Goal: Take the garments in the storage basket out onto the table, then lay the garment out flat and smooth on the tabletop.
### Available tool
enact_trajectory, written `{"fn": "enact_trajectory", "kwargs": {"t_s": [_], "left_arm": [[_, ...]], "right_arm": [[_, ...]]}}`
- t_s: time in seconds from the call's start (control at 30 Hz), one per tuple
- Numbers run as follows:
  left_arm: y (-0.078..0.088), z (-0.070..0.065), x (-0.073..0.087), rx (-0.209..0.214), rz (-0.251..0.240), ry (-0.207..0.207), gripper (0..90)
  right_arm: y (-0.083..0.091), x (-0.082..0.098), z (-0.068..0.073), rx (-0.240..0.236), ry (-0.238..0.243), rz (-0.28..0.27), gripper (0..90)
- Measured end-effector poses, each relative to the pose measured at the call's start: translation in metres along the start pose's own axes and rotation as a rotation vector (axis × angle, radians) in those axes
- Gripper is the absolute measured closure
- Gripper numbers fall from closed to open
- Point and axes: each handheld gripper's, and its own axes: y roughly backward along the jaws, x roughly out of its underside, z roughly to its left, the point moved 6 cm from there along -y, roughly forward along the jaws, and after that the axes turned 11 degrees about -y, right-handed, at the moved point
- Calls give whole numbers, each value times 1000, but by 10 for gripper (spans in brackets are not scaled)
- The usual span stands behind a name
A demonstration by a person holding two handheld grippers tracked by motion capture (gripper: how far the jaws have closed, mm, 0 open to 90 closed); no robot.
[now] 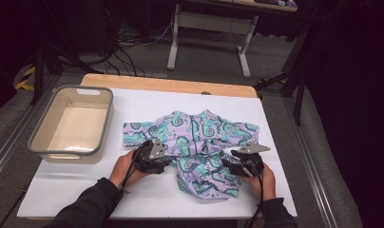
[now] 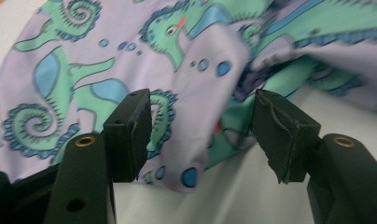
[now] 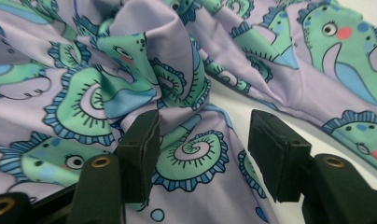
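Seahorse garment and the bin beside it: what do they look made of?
Garment: soft, matte printed fabric, probably a stretchy knit; it drapes in smooth folds and bunches. Bin: looks like rigid moulded plastic, cream with a grey rim, and a slight sheen on its floor.

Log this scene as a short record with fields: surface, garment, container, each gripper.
surface: white table top
garment: lilac garment with a seahorse print, spread out in the middle, lower part bunched up
container: grey-rimmed tub, at the left of the table, nothing in it
left gripper: jaws apart, a fold of cloth between them, pads not pressing on it
right gripper: jaws apart over the bunched cloth, not clamped
hands: one at each side of the garment's lower part
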Motion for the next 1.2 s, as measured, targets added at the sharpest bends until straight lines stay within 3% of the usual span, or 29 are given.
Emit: {"fn": "enact_trajectory", "kwargs": {"t_s": [0.03, 0.17, 0.33, 0.47, 0.6, 0.73, 1.07, 1.2], "left_arm": [[-1, 0, 0, 9, -3, 9, 496], [-4, 5, 3, -5, 4, 42, 538], [-2, 6, 6, 14, 2, 67, 624], [-2, 6, 6, 32, 4, 63, 736], [-3, 7, 7, 35, 14, 51, 857], [2, 11, 11, 24, 41, 26, 874], [20, 31, 21, -45, 33, 45, 861], [24, 33, 22, -66, 38, 53, 766]], "right_arm": [[-4, 1, 0, -7, 1, 24, 458], [-8, 3, 0, -12, 3, 42, 458], [-9, 3, 0, -17, 0, 47, 469], [-10, 2, 1, -27, 6, 47, 484], [-11, 1, 5, -36, 18, 40, 557], [-9, 0, 6, -30, 22, 28, 561], [-2, -3, 15, -30, 34, -2, 543], [2, 0, 17, -17, 40, -6, 535]]}}
